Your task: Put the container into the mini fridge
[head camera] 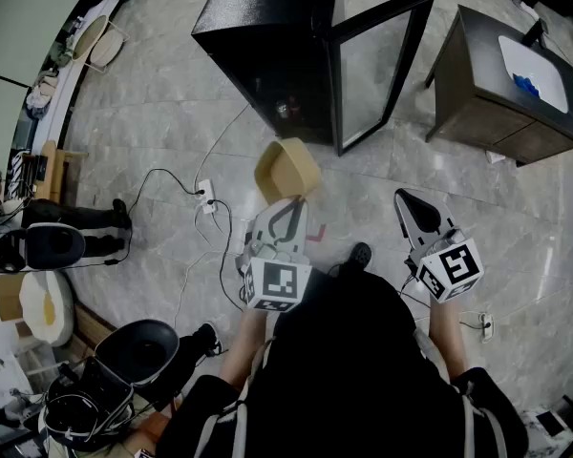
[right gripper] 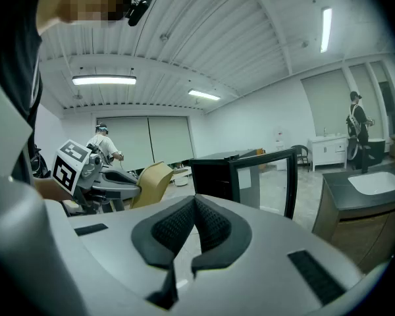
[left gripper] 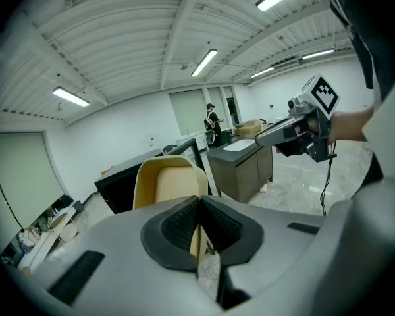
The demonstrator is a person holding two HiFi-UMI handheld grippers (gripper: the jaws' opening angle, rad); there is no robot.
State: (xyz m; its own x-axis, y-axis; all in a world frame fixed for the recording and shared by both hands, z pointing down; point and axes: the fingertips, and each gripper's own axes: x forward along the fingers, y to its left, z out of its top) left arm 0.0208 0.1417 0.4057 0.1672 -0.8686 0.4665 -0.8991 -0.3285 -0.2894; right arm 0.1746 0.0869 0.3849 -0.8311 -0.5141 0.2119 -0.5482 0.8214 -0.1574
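Dark pads [left gripper: 174, 228] of the left gripper [left gripper: 199, 210] were seen pressed tight on one thin side wall of the container [left gripper: 166, 184]. The container was a tan, open tub. It was held up off the floor in front of the person, and its hollow inside could be seen from above. The right gripper [right gripper: 194, 209] was seen with its pads pressed together and nothing between them. It was held off to the right, well apart from the container.

Farther out, the mini fridge [head camera: 267, 36] was seen standing on the floor. It was black, and its glass door [head camera: 377, 65] was swung open. The container was not yet in the fridge; it was near the open front but apart from it. A dark cabinet [head camera: 506, 84] was seen to the right of the door.

A firm pinch was thought to be needed, since only one thin wall was held and the tub could swing or slip. It was judged best that the tub be brought low and level to the dark opening left of the door, so the door edge would not be bumped. The inside of the fridge was too dark to be made out. The pinch should be let go only once the tub's bottom is resting inside.
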